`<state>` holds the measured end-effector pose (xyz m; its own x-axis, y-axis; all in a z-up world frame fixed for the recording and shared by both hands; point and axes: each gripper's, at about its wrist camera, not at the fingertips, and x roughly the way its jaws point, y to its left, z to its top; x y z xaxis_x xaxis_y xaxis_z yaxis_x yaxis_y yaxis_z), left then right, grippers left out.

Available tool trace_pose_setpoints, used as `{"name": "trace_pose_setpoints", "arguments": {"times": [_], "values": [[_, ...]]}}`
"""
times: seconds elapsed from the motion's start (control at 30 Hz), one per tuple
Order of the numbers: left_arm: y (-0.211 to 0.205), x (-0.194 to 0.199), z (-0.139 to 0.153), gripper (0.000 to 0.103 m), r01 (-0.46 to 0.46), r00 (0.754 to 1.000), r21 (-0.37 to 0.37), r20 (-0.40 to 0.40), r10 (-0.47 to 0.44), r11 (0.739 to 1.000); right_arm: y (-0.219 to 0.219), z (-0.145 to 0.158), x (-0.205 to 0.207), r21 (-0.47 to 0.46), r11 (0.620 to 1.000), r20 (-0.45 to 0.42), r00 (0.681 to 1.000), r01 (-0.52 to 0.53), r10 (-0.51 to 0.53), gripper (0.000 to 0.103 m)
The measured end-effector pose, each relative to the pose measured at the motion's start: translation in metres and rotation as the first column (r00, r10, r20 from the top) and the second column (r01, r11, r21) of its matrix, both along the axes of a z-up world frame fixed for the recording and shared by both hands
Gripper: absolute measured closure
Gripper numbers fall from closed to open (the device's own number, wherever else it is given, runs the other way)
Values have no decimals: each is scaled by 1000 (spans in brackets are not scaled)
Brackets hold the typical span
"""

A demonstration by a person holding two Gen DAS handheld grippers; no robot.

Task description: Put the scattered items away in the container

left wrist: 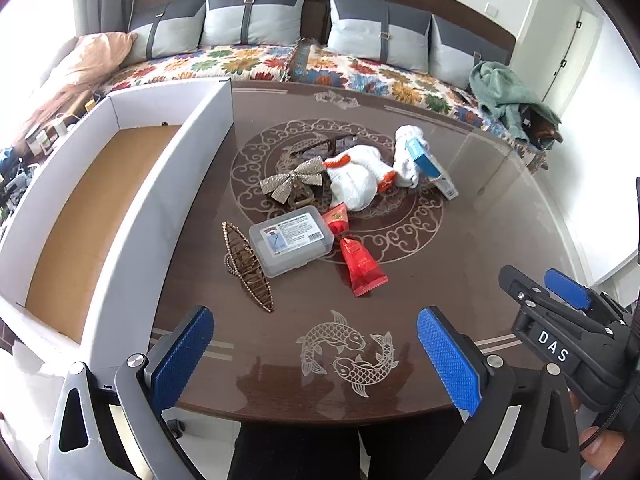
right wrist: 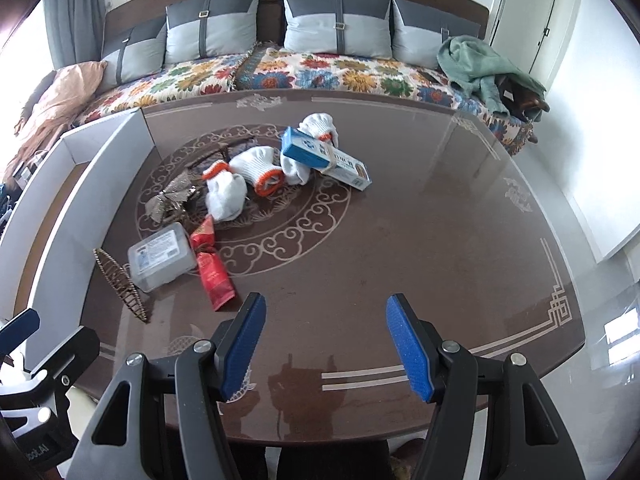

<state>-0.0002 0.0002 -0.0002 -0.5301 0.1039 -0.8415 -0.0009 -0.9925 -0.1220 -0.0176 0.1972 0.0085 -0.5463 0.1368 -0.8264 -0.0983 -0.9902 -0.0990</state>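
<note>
A white box with a brown floor (left wrist: 120, 184) stands empty at the table's left; its wall also shows in the right wrist view (right wrist: 80, 184). Scattered mid-table: a clear plastic case (left wrist: 290, 240) (right wrist: 162, 260), a red packet (left wrist: 358, 260) (right wrist: 214, 276), a long gold hair clip (left wrist: 248, 266) (right wrist: 122, 284), a glittery bow clip (left wrist: 294, 180) (right wrist: 172, 200), white gloves with orange cuffs (left wrist: 360, 176) (right wrist: 248, 176), a blue-and-white carton (left wrist: 430, 166) (right wrist: 324, 156) and glasses (left wrist: 324, 144). My left gripper (left wrist: 316, 356) is open and empty over the near edge. My right gripper (right wrist: 326, 348) is open and empty, right of the items.
The brown glass-topped table (left wrist: 460, 248) has its near edge just under both grippers. A sofa with a floral cover and grey cushions (left wrist: 256, 60) runs behind it, with a green blanket (left wrist: 504, 96) at its right end. Small clutter sits left of the box (left wrist: 44, 140).
</note>
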Motion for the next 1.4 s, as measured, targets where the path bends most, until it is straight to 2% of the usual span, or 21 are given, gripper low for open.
{"name": "trace_pose_setpoints", "arguments": {"times": [0.17,0.23,0.3,0.4,0.53,0.7,0.8,0.87,0.93,1.0,1.07,1.13,1.23,1.33,1.4], "values": [[3,-13,-2,0,-17,999,-42,29,19,999,-3,10,11,-18,1000,-34,999,13,-13,39],[0,3,11,0,-16,999,-33,-42,14,999,-5,13,15,-28,1000,-45,999,3,-4,39],[-5,20,20,0,-23,997,-35,-80,20,999,-7,16,20,-16,1000,-58,998,-4,3,39],[1,30,26,0,-38,996,-66,-77,33,997,-11,24,31,32,999,-95,996,-2,5,39],[4,50,34,0,-62,993,-92,-108,52,994,-6,32,49,11,1000,-131,991,4,-3,39],[9,61,41,0,-80,990,-129,-128,63,988,4,36,57,-62,998,-135,991,-6,-2,39],[13,58,41,0,-67,992,-143,-117,51,987,11,38,59,-147,989,-153,988,-34,12,39],[13,56,39,0,-53,993,-149,-111,37,987,19,35,55,-287,954,-161,986,-88,42,39],[11,53,36,0,-42,994,-152,-102,27,987,25,29,53,-387,912,-198,978,-135,60,39],[7,51,34,0,-50,994,-158,-101,34,986,22,27,55,-341,929,-238,969,-143,62,39],[4,49,32,0,-69,993,-170,-111,50,983,17,26,54,-335,927,-242,966,-171,91,39],[4,45,33,0,-76,992,-190,-111,55,979,14,23,48,-348,923,-190,977,-162,100,39],[4,36,32,0,-60,994,-193,-99,42,979,7,22,39,-305,942,-124,986,-143,110,39],[1,28,29,0,-6,997,-103,-79,-2,995,7,20,32,-279,955,-65,994,-101,86,39],[0,25,26,0,14,997,-57,-79,-19,998,10,20,31,-263,962,-55,997,-72,59,39]]}}
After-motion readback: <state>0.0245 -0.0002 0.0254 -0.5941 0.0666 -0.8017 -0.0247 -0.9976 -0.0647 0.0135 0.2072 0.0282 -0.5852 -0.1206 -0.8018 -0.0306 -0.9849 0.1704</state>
